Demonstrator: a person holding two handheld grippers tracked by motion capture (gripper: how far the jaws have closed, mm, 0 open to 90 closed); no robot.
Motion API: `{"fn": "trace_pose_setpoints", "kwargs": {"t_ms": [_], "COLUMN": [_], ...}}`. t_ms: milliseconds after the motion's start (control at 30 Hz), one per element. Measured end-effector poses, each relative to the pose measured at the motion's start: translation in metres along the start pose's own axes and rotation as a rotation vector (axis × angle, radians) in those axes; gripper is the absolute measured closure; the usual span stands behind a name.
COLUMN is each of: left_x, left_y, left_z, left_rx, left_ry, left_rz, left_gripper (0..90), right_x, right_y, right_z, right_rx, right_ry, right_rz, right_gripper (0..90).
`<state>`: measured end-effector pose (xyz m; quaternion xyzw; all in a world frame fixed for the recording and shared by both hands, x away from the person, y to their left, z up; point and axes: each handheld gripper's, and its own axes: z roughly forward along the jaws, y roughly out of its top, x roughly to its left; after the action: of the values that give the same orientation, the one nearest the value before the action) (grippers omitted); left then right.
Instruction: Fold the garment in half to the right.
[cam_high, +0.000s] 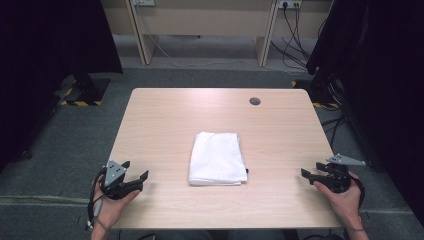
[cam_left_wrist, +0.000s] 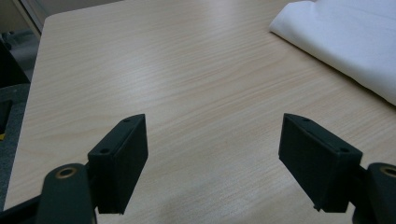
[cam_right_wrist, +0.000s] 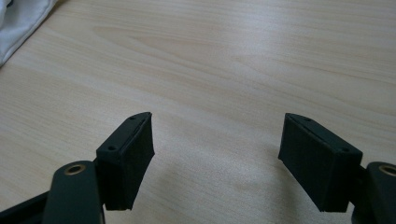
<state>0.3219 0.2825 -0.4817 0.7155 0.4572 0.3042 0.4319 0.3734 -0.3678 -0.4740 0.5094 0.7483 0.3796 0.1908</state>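
**Both grippers idling wide of a folded white cloth**

The left gripper (cam_high: 134, 176) is resting at the near left edge of the table (cam_high: 165, 115), jaws spread wide with nothing between them. The right gripper (cam_high: 311, 172) is sitting at the near right edge, jaws likewise parted and empty. The cloth (cam_high: 217, 158) is lying between the two, well apart from each: ahead and to the right of the left gripper, ahead and to the left of the right one. In the left gripper view its edge (cam_left_wrist: 345, 42) is showing at upper right; in the right gripper view a corner (cam_right_wrist: 18, 23) is peeking in at upper left.

Judgement: no hold yet, so this looks like the approach step of cloth handling. The next move is likely calling for each gripper to travel inward to its nearest cloth edge and pinch it.

The cloth is looking plain white, folded into a tidy upright rectangle, lying flat, with a thicker layered edge along the near side.
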Motion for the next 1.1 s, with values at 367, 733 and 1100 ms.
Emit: {"fn": "trace_pose_setpoints", "kwargs": {"t_ms": [367,733,1100], "left_x": [-0.0001,0.0001,-0.0004], "left_y": [-0.0019,-0.0049,-0.0058], "left_z": [0.0003,0.0022,0.0027], "left_rx": [-0.001,0.004,0.009], "left_ry": [-0.002,-0.003,0.0], "left_rz": [-0.006,-0.009,-0.007], "left_gripper": [23.1,23.0,22.9], "right_x": [-0.0021,-0.0043,-0.0058], "right_y": [-0.0008,-0.0021,-0.0021], "right_z": [0.0014,0.0028,0.0029], "right_rx": [-0.003,-0.004,-0.004], "right_ry": [-0.002,-0.006,-0.006], "right_rz": [0.009,0.015,0.029], "right_gripper": [25.9,25.7,25.4]}}
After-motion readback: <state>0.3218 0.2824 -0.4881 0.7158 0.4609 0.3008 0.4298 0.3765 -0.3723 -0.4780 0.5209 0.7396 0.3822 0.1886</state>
